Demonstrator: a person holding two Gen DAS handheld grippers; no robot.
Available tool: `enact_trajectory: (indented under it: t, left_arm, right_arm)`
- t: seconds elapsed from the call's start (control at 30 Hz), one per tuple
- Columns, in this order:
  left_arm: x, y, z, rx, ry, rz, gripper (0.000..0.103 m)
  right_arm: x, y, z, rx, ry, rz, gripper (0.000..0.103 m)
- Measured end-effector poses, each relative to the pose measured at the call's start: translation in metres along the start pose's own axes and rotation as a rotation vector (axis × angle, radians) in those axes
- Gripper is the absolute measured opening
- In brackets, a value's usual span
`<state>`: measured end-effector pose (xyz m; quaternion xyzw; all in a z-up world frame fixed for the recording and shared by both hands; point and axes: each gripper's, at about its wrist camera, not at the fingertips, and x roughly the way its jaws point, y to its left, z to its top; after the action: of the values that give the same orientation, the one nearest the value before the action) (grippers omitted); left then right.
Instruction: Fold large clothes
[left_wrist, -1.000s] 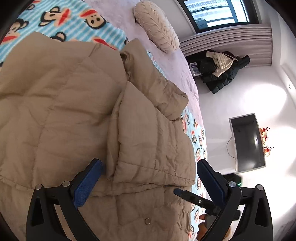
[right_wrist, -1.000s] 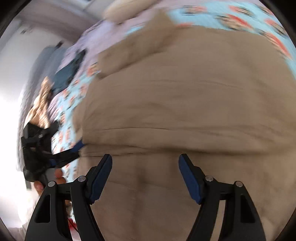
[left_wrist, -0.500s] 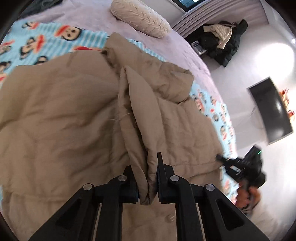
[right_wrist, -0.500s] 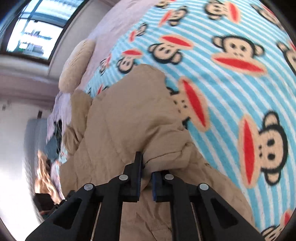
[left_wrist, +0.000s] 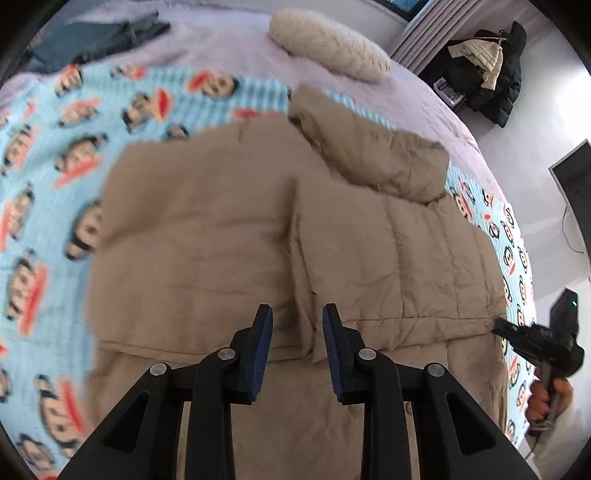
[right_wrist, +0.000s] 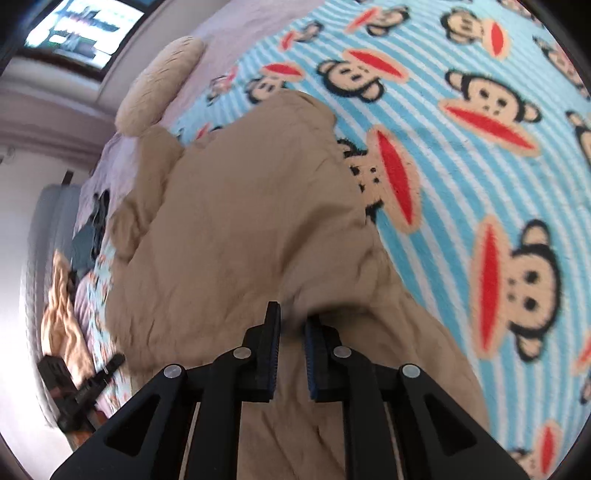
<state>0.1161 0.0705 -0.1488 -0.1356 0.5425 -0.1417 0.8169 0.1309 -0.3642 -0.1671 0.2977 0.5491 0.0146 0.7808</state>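
Observation:
A tan quilted coat (left_wrist: 207, 229) lies spread on the bed, one sleeve folded across its front (left_wrist: 399, 266) and the hood bunched at the top (left_wrist: 373, 155). My left gripper (left_wrist: 297, 332) hovers over the lower front. Its jaws are opening and straddle a raised ridge of coat fabric without pressing it. In the right wrist view the coat (right_wrist: 229, 221) bunches up into my right gripper (right_wrist: 293, 332). These jaws are just starting to open, and the blue pads (right_wrist: 275, 343) still pinch the hem. The right gripper (left_wrist: 517, 334) also shows at the coat's right edge.
The coat rests on a blue striped monkey-print blanket (right_wrist: 461, 177) over a lilac bedspread (left_wrist: 229, 40). A cream knitted pillow (left_wrist: 328, 48) and dark folded clothes (left_wrist: 92, 40) lie at the head. Dark jackets (left_wrist: 487, 74) and a monitor (left_wrist: 576, 177) stand beside the bed.
Both grippers closed on coat fabric from wide open. The left one has since let go of its fold and lifted back; the right one shifted to the coat's edge.

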Motion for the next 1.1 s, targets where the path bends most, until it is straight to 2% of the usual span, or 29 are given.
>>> enact_trajectory:
  t: [0.07,0.13,0.23,0.33,0.47,0.6,0.73,0.87,0.97,1.0,1.07,1.1]
  left_arm:
    - [-0.011,-0.003,0.007,0.011,-0.025,0.009,0.030]
    - [-0.012,-0.014,0.016,0.024,-0.043,0.005,0.030]
    - [0.003,-0.035,0.030,0.037,-0.044,-0.018,0.030]
    - [0.030,-0.053,0.036,0.066,-0.041,0.033,0.030]
    - [0.071,-0.049,0.034,0.111,-0.038,0.164,0.030]
    - [0.092,-0.032,0.032,0.064,-0.033,0.114,0.030]
    - [0.099,-0.032,0.031,0.085,-0.040,0.132,0.030]
    - [0.100,-0.033,0.031,0.091,-0.039,0.144,0.030]
    - [0.101,-0.033,0.031,0.089,-0.037,0.145,0.030]
    - [0.101,-0.033,0.030,0.090,-0.038,0.146,0.030]
    - [0.103,-0.033,0.030,0.096,-0.039,0.155,0.030]
    - [0.102,-0.033,0.031,0.096,-0.039,0.159,0.030]
  right_arm:
    - [-0.017,0.003,-0.004,-0.041,-0.057,-0.031,0.014]
    - [-0.027,0.008,0.006,-0.091,-0.123,-0.070,0.014]
    - [-0.025,0.008,0.030,-0.082,-0.154,-0.043,0.014]
    - [-0.009,0.014,0.050,-0.112,-0.152,-0.064,0.014]
    - [0.032,0.000,0.063,-0.126,-0.087,-0.133,0.011]
    - [0.051,-0.017,0.064,-0.118,-0.104,-0.130,0.009]
    - [0.057,-0.008,0.066,-0.176,-0.124,-0.185,0.009]
    - [0.041,0.003,0.059,-0.218,-0.130,-0.243,0.013]
    - [0.023,0.003,0.039,-0.267,-0.152,-0.295,0.013]
    - [0.018,0.002,0.031,-0.286,-0.155,-0.319,0.014]
    - [0.011,-0.004,0.022,-0.293,-0.157,-0.340,0.027]
    - [0.007,-0.008,0.019,-0.285,-0.156,-0.344,0.028]
